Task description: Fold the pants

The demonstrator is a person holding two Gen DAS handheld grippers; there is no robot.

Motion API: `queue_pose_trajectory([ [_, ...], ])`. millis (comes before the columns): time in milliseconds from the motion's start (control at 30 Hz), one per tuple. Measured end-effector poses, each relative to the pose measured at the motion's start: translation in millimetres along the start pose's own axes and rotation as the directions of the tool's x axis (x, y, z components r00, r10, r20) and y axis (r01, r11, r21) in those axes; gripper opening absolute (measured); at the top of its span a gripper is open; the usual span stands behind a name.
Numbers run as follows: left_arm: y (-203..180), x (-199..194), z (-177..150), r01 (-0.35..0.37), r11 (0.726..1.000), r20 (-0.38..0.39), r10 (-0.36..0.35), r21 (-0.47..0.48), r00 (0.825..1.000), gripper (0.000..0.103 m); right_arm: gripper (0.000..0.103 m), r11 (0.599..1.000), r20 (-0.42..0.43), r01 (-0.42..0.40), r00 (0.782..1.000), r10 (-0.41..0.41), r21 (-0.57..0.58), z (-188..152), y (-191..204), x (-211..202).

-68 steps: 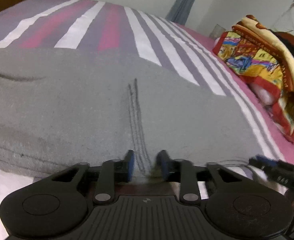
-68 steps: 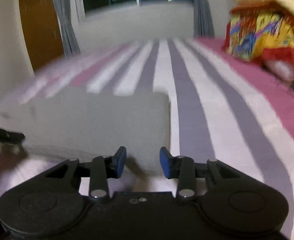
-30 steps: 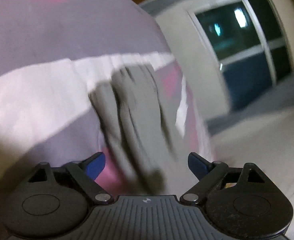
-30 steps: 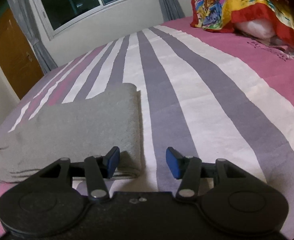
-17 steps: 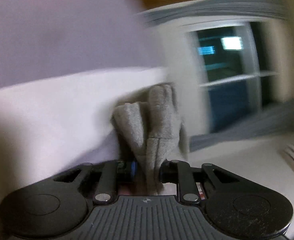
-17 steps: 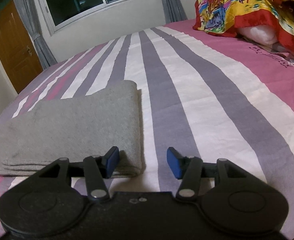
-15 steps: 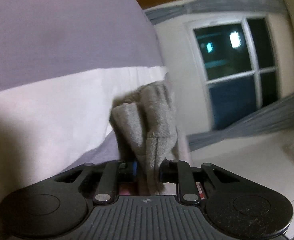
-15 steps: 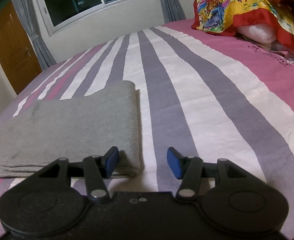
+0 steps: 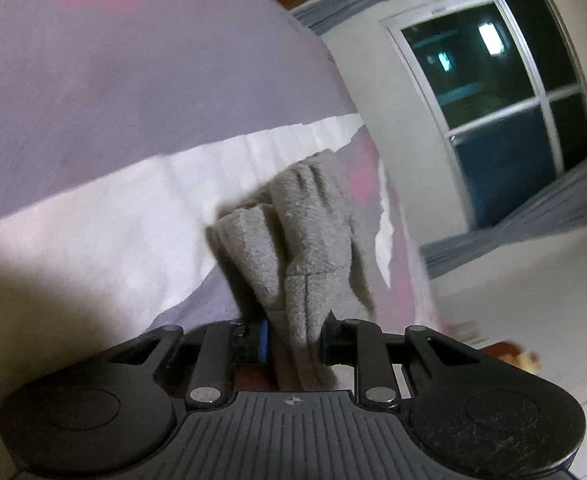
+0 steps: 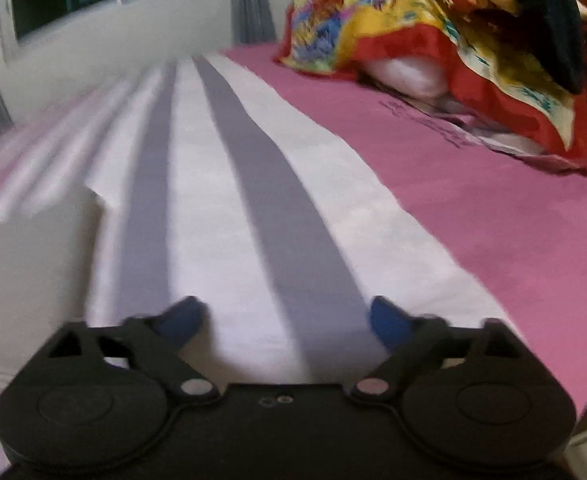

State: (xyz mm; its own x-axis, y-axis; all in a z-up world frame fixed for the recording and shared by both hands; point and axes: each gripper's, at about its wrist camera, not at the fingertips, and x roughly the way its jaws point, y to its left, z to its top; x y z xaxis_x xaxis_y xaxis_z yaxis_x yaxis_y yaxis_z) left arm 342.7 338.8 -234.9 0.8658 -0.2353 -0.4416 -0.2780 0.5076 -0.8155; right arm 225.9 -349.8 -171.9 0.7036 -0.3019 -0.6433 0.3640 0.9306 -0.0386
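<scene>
The grey pants [image 9: 293, 236] are folded into a thick stack on the striped bed. My left gripper [image 9: 293, 340] is shut on the stack's near end, with the bunched layers between its blue pads, and this view is rolled sideways. In the right wrist view the pants [image 10: 29, 264] show as a blurred grey slab at the left edge. My right gripper [image 10: 285, 320] is open wide and empty, over the bedsheet [image 10: 253, 208] to the right of the pants.
A pile of colourful bedding and a white pillow [image 10: 445, 36] lies at the far right of the bed. A dark window [image 9: 505, 96] with grey curtains is in the wall behind. The bed's near edge is just under my right gripper.
My left gripper swung round to the pants' end and shut on the stacked layers. My right gripper opened wider and swung right, away from the pants.
</scene>
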Motion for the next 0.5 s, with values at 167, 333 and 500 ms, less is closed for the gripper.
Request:
queue_pose_trajectory([
  [167, -66.0, -15.2, 1.3, -0.011, 0.982, 0.041, 0.003, 0.187, 0.999, 0.018, 0.103, 1.000, 0.000, 0.028, 1.000, -0.028, -0.005, -2.4, 3.9, 3.5],
  [333, -176.9, -17.2, -10.9, 0.067, 0.893, 0.016, -0.083, 0.445, 0.996, 0.016, 0.103, 0.999, 0.011, 0.007, 1.000, -0.007, 0.033, -1.5, -0.9, 3.4],
  [500, -280.6, 17.1, -63.2, 0.154, 0.734, -0.100, -0.118, 0.661, 0.988, 0.016, 0.103, 0.997, 0.028, -0.032, 0.999, 0.030, 0.068, -2.5, -7.6, -0.2],
])
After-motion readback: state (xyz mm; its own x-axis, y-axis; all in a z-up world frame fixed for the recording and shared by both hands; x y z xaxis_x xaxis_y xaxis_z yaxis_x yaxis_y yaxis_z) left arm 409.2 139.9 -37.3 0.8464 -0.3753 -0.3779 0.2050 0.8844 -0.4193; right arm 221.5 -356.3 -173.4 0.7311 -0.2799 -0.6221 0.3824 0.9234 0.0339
